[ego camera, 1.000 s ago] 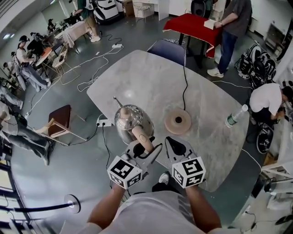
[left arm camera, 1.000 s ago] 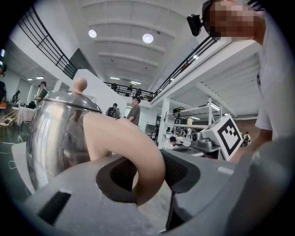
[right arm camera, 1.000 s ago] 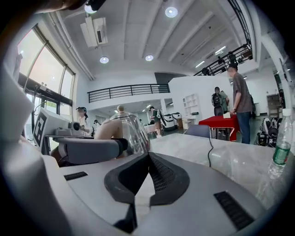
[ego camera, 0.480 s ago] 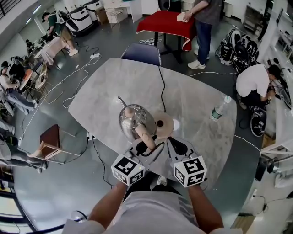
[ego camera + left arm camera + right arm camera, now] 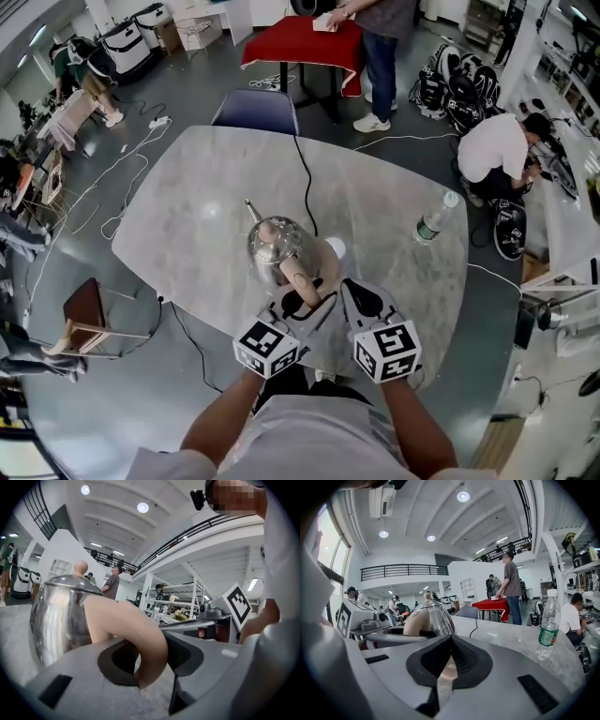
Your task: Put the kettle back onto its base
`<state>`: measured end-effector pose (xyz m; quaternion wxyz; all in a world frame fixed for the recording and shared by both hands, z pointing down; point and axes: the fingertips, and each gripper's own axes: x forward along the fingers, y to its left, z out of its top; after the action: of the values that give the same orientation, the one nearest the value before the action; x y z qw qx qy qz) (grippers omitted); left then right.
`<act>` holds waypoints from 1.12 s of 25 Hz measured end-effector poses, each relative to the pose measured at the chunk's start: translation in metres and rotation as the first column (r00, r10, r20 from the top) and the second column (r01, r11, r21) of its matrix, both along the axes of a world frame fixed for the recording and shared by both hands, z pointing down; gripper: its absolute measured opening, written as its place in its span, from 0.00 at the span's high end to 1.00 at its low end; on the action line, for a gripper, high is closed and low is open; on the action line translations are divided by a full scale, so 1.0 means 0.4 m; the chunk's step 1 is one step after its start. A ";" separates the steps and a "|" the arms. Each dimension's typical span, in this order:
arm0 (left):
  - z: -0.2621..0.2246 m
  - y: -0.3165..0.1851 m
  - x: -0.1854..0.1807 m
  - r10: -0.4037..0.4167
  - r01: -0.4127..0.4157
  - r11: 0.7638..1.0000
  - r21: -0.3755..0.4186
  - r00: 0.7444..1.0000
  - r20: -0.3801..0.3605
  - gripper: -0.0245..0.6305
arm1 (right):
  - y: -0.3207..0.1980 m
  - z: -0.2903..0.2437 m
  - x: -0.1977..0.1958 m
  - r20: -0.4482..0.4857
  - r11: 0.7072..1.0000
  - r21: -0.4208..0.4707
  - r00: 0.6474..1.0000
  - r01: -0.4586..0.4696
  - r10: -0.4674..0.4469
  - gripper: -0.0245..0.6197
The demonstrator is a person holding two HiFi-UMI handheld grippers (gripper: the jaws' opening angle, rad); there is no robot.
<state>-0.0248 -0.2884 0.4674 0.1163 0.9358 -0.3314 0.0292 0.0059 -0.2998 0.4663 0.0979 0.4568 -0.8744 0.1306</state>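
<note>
The shiny steel kettle [image 5: 275, 244] with a tan knob and a tan handle [image 5: 298, 279] stands over the left part of the round tan base [image 5: 327, 260] and hides most of it. Whether it rests on the base I cannot tell. My left gripper [image 5: 302, 305] is shut on the handle [image 5: 136, 630], with the kettle body [image 5: 61, 616] just beyond the jaws. My right gripper [image 5: 361, 298] hangs beside it on the right, shut with nothing in it [image 5: 443, 660]. From there the kettle [image 5: 431, 616] shows to the left.
A black cord [image 5: 305, 187] runs from the base across the marble table [image 5: 206, 187] to its far edge. A water bottle [image 5: 429, 223] stands at the right. A blue chair [image 5: 255, 111] and a red-covered table [image 5: 300, 42] lie beyond. People stand and crouch around.
The kettle, held by my left gripper, has travelled right from beside the base to over it. My right gripper moved along with it. The base is now mostly covered.
</note>
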 end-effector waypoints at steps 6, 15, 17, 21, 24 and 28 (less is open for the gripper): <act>0.025 -0.026 0.040 0.065 -0.065 0.998 -0.008 0.998 0.015 0.73 | -0.021 0.016 0.024 -0.016 0.999 -0.028 0.999 -0.042 0.041 0.96; 0.066 -0.040 0.078 0.108 -0.108 0.994 -0.010 0.993 0.038 0.72 | -0.034 0.048 0.061 -0.028 0.995 -0.057 0.997 -0.079 0.077 0.96; 0.070 -0.042 0.089 0.118 -0.117 0.993 -0.006 0.992 0.052 0.72 | -0.041 0.048 0.070 -0.029 0.995 -0.056 0.996 -0.085 0.083 0.95; 0.084 -0.045 0.100 0.142 -0.142 0.990 -0.011 0.987 0.070 0.72 | -0.055 0.053 0.079 -0.027 0.994 -0.059 0.995 -0.094 0.092 0.96; 0.096 -0.039 0.098 0.161 -0.160 0.987 -0.018 0.983 0.092 0.72 | -0.060 0.049 0.070 -0.023 0.994 -0.057 0.996 -0.090 0.089 0.95; 0.096 -0.037 0.100 0.158 -0.157 0.987 -0.022 0.983 0.089 0.72 | -0.058 0.050 0.070 -0.018 0.995 -0.058 0.996 -0.083 0.082 0.95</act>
<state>0.0152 -0.3030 0.5060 0.1053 0.9560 -0.2610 0.0831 0.0340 -0.3231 0.4863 0.1128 0.4906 -0.8497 0.1567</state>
